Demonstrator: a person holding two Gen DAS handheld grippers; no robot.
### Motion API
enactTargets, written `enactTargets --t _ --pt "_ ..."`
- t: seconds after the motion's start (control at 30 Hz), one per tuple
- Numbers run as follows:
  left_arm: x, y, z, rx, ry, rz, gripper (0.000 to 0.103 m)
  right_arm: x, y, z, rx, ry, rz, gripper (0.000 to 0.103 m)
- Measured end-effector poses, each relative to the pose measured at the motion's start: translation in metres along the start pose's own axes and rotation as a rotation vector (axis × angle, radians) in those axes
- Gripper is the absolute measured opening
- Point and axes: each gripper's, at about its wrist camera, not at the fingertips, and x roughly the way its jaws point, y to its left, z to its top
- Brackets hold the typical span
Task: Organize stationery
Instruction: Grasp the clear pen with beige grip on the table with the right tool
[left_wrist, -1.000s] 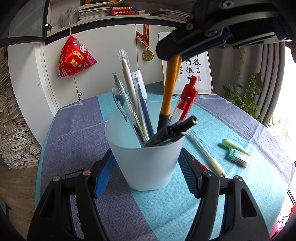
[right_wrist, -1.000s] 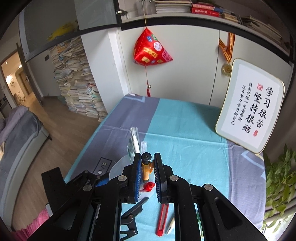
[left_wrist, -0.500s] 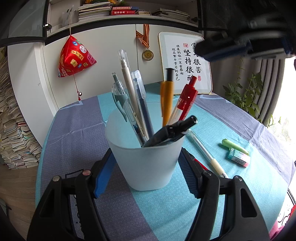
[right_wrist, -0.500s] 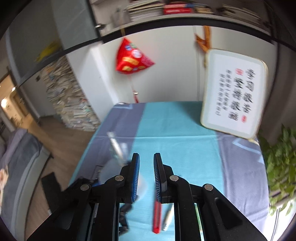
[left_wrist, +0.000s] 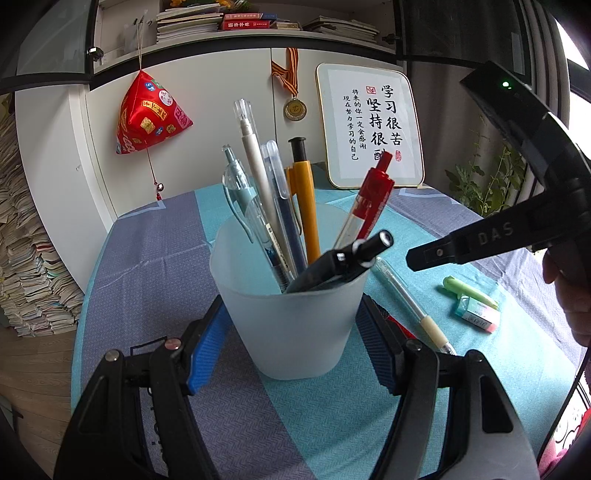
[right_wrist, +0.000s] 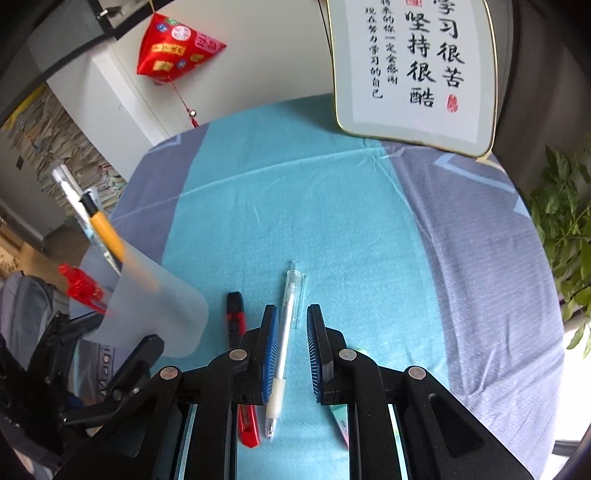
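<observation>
On striped tablecloth (left_wrist: 155, 266), centre: frosted translucent pen cup (left_wrist: 291, 314), upright, clamped at both sides between blue pads of left gripper (left_wrist: 291, 343). Contents, standing and leaning: orange pen with black plunger (left_wrist: 304, 195), red-capped clear pen (left_wrist: 369, 199), white pen with clear cap (left_wrist: 255, 162), blue capped pen (left_wrist: 279, 192), pale teal clear pen (left_wrist: 240, 195), black pen tilted over rim (left_wrist: 343, 260).

Loose beside cup, flat on cloth: clear gel pen with cream grip (right_wrist: 282, 343), red and black utility knife (right_wrist: 236, 317), green highlighter (left_wrist: 469, 291), pastel eraser (left_wrist: 478, 317) touching highlighter.

Above gel pen: right gripper (right_wrist: 291, 350), pads a narrow gap apart, empty, pen seen between them below.

Behind: framed calligraphy board (left_wrist: 369, 125), red hanging pouch (left_wrist: 151, 114), medal (left_wrist: 294, 109), potted plant (right_wrist: 569, 221).
</observation>
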Motion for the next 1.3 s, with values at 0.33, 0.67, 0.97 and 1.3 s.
enactTargets --t 0.33,0.67,0.97,1.3 --pt "0.0 0.0 0.0 0.0 0.001 0.0 0.068 0.026 0.001 0.004 0.021 0.044 -0.029 0.027" --pt "0.0 0.0 0.0 0.0 0.001 0.0 0.068 0.04 0.009 0.008 -0.004 0.063 -0.045 0.027" --pt "0.0 0.0 0.0 0.001 0.001 0.0 0.068 0.046 0.022 0.006 -0.099 0.034 -0.109 0.027" --pt "0.0 0.0 0.0 0.001 0.001 0.0 0.068 0.04 0.012 0.002 -0.056 0.012 -0.056 0.016"
